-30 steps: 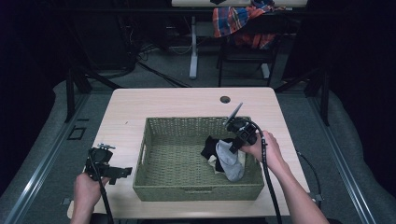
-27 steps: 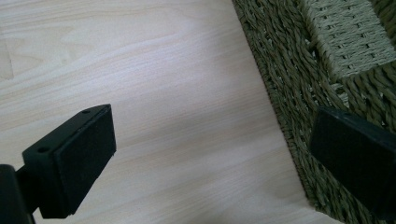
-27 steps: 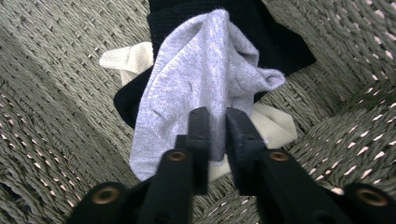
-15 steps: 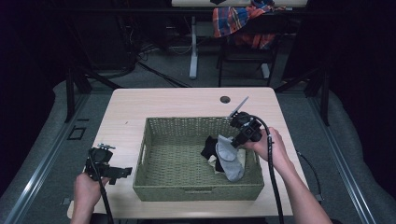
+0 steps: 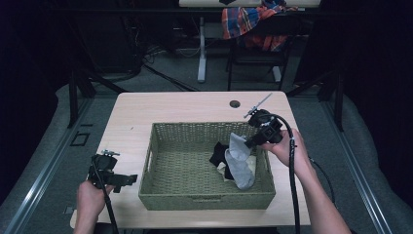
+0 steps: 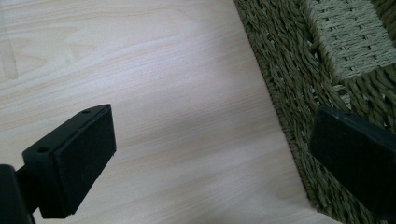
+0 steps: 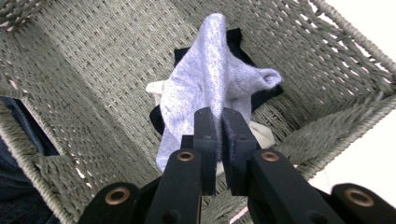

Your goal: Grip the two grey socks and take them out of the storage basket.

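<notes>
A pale grey fabric sock (image 5: 239, 157) has been lifted higher out of the woven olive-green wicker basket (image 5: 160, 195) since a second ago, pinched between the closed fingers of the right gripper (image 7: 219, 122). It hangs above a black garment (image 5: 218, 154), so removal appears underway. The left gripper (image 6: 210, 154) is held open and empty over the light wooden surface (image 6: 163, 93) beside the basket.

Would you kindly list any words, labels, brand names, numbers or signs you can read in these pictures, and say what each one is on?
None: no readable text on the wicker basket, the grey sock, the table, the left gripper or the right gripper.
</notes>
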